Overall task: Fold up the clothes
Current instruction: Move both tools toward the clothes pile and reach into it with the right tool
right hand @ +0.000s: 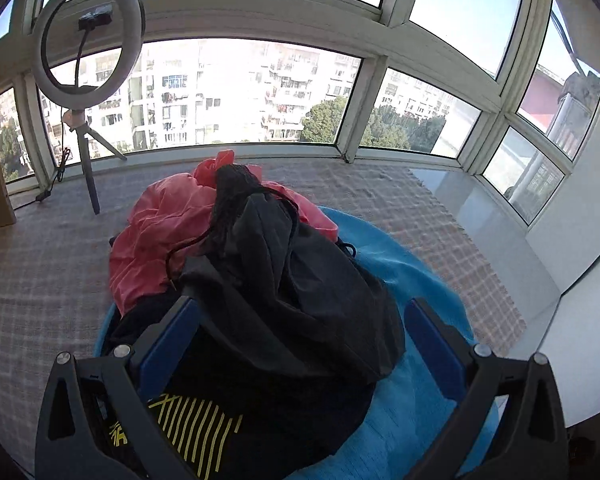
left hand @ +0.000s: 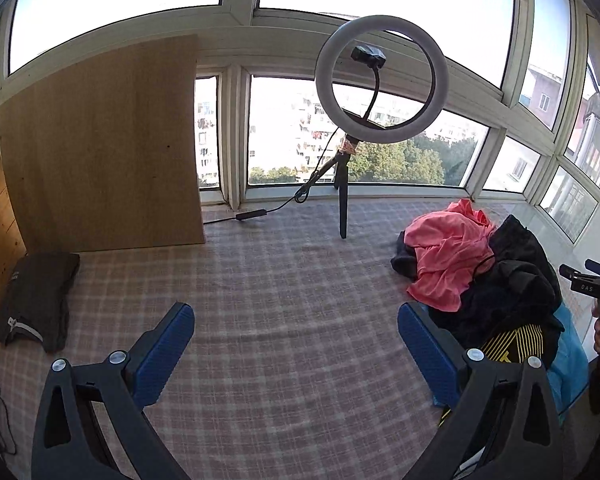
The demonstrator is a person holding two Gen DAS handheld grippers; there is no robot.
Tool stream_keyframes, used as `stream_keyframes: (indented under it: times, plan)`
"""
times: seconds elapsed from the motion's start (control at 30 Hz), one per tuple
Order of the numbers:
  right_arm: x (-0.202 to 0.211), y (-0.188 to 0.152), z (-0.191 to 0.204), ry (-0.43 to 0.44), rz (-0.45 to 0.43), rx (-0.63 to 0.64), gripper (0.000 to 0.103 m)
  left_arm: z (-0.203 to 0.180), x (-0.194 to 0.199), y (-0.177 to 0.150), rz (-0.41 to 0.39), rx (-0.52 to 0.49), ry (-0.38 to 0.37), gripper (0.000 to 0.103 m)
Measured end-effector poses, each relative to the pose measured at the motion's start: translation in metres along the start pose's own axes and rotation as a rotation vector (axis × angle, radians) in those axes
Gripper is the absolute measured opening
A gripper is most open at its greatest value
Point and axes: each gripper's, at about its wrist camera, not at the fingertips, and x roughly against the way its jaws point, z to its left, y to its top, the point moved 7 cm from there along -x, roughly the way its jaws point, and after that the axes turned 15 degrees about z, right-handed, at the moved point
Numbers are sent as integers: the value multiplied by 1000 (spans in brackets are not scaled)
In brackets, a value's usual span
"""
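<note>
While both tongs hang wide open and empty, the pile [right hand: 260, 280] of unfolded clothes lies straight ahead of the right tongs [right hand: 300, 348], its near edge already between their blue pads [right hand: 168, 348]; the left tongs [left hand: 296, 352] look down on bare plaid cloth [left hand: 280, 280], with the same heap off to their right and slightly ahead. Nearest the right tongs sits a black top with yellow stripes [right hand: 192, 432], and just beyond it a black jacket [right hand: 292, 288] humps over the middle of the heap. Past that, a pink garment [right hand: 156, 240] drapes off the heap's far-left side, toward the left tongs. All of it rests on a blue sheet [right hand: 420, 280]. The right hand is clearly the nearer one, so it would likely make the first pick, probably of the jacket on top, and carry it leftward onto the open plaid space. The heap has no clear long axis. Left of the left tongs lies a dark folded garment [left hand: 36, 300]. Farther off stand a ring light [left hand: 380, 80] and a wooden board [left hand: 100, 148] against the window [left hand: 480, 20].
</note>
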Motion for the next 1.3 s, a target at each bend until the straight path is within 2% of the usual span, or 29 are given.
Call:
stream_keyframes:
  times: [0.07, 0.23, 0.33, 0.4, 0.5, 0.63, 0.67, 0.73, 0.83, 0.93, 1.03, 1.2, 1.3]
  plan:
    - [-9, 3, -15, 46, 3, -27, 103, 2, -5, -1, 14, 25, 33, 102]
    - [-37, -4, -63, 66, 28, -106, 103, -8, -17, -1, 45, 45, 41, 102]
    - [-48, -4, -78, 145, 33, -145, 103, -18, -21, 1, 52, 31, 67, 102]
    - [-49, 4, -71, 195, 25, -117, 103, -24, -25, 2, 60, 27, 60, 102]
    - [-57, 23, -50, 182, 39, -26, 103, -32, -29, 4, 69, 22, 62, 102]
    - [-115, 36, -17, 187, 185, 79, 101, -37, -33, 4, 82, 12, 78, 102]
    - [-128, 35, -12, 202, 217, 82, 94, -36, -34, 3, 86, 13, 85, 102]
    - [-132, 34, -12, 307, 248, 23, 9, -32, -35, 2, 95, 15, 99, 102]
    - [-90, 51, -32, 403, 128, -57, 6, -23, -35, 1, 101, 25, 118, 102]
    - [-16, 73, -48, 427, -51, -79, 5, -16, -36, 2, 98, 51, 115, 102]
    - [63, 92, -37, 443, -196, -33, 5, -14, -38, 6, 97, 67, 96, 102]
    - [197, 117, 15, 415, -451, 97, 5, -16, -26, 7, 61, 61, 66, 102]
    - [262, 132, 26, 338, -585, 95, 5, -12, -15, 5, 41, 50, 53, 102]
